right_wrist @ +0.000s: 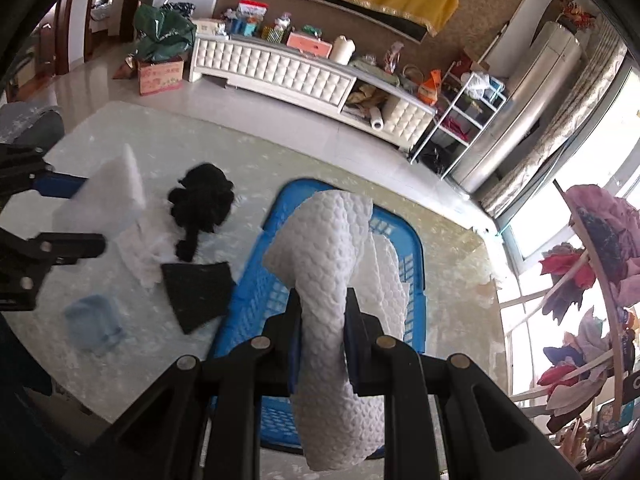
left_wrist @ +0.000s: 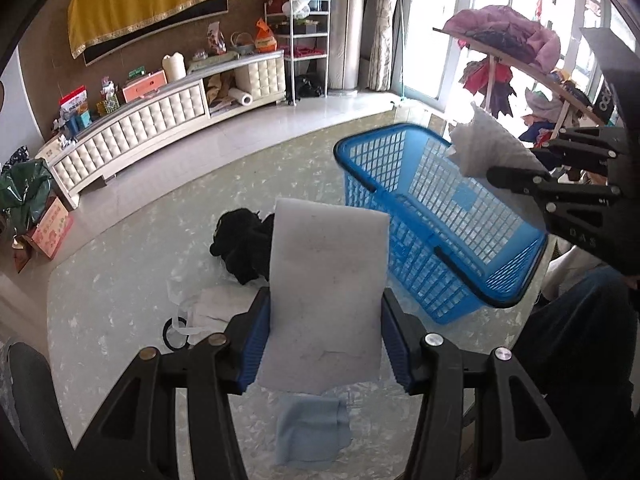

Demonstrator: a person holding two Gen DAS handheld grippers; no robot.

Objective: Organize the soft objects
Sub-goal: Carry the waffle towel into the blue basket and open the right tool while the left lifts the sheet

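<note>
My left gripper (left_wrist: 326, 344) is shut on a white foam block (left_wrist: 326, 288) and holds it above the glass table, left of the blue basket (left_wrist: 436, 220). My right gripper (right_wrist: 322, 340) is shut on a white textured cloth (right_wrist: 332, 264) and holds it over the basket (right_wrist: 248, 300). In the left wrist view the right gripper (left_wrist: 520, 168) shows at the right with the cloth (left_wrist: 488, 148) above the basket. The foam block (right_wrist: 104, 196) also shows in the right wrist view at the left.
On the table lie a black fuzzy item (right_wrist: 200, 204), a black flat pad (right_wrist: 198, 296), a light blue cloth (right_wrist: 94, 326), and white plastic (left_wrist: 216, 308). A TV cabinet (left_wrist: 132, 128) stands on the floor beyond. A rack of clothes (right_wrist: 592, 280) is at the right.
</note>
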